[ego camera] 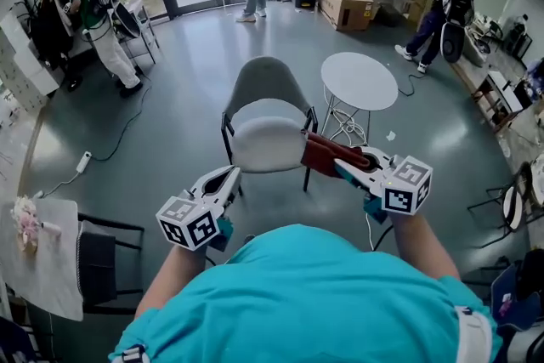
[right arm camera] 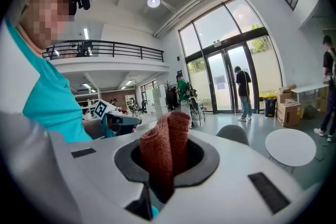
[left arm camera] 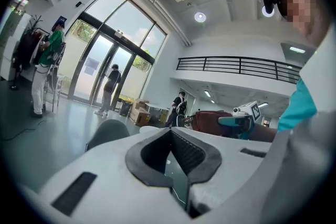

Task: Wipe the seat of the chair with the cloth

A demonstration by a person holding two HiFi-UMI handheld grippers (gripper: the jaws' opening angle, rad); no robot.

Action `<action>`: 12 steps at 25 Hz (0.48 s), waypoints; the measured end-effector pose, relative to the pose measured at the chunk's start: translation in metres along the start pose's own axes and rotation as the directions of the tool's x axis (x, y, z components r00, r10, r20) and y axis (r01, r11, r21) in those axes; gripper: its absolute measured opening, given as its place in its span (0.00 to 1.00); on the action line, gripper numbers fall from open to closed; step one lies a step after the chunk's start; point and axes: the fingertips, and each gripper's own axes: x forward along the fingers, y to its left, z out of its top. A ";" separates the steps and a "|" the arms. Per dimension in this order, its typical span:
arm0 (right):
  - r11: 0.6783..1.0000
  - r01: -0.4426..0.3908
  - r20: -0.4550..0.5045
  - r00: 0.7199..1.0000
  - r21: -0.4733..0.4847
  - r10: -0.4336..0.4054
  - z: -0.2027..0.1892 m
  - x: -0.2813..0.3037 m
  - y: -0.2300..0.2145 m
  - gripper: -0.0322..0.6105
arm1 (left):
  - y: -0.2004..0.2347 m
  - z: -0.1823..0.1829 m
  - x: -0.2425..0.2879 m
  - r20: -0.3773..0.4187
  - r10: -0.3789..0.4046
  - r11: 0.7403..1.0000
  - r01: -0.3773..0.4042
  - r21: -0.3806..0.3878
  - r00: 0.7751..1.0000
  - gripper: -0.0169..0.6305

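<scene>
The grey chair (ego camera: 268, 132) stands on the floor just ahead of me, its pale seat facing up; its back also shows in the left gripper view (left arm camera: 107, 131). My right gripper (ego camera: 347, 166) is shut on a folded red-brown cloth (ego camera: 327, 153), held in the air by the seat's right edge. In the right gripper view the cloth (right arm camera: 165, 144) stands up between the jaws of the right gripper (right arm camera: 165, 165). My left gripper (ego camera: 228, 176) hovers at the seat's front left. Its jaws are together, and the left gripper (left arm camera: 176, 160) holds nothing.
A round white table (ego camera: 359, 81) stands right of the chair. A black chair (ego camera: 102, 263) and a white table (ego camera: 51, 276) are at my left. A power strip (ego camera: 83, 161) and cable lie on the floor. Cardboard boxes (ego camera: 348, 4) and several people are farther back.
</scene>
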 end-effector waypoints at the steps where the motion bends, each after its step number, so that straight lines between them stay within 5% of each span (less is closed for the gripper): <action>1: 1.000 -0.002 0.005 1.000 -0.001 0.002 0.010 0.023 -0.001 0.13 | 0.024 0.013 0.001 -0.002 -0.004 1.000 0.004 0.006 1.000 0.03; 6: 0.999 0.045 0.032 0.998 0.003 -0.045 0.055 0.111 -0.021 0.14 | 0.117 0.074 0.010 -0.003 -0.041 0.998 0.041 0.053 0.999 0.03; 12: 0.996 0.085 -0.007 0.996 0.024 -0.084 0.064 0.164 -0.066 0.14 | 0.178 0.094 0.050 -0.010 -0.071 0.997 0.071 0.023 0.997 0.03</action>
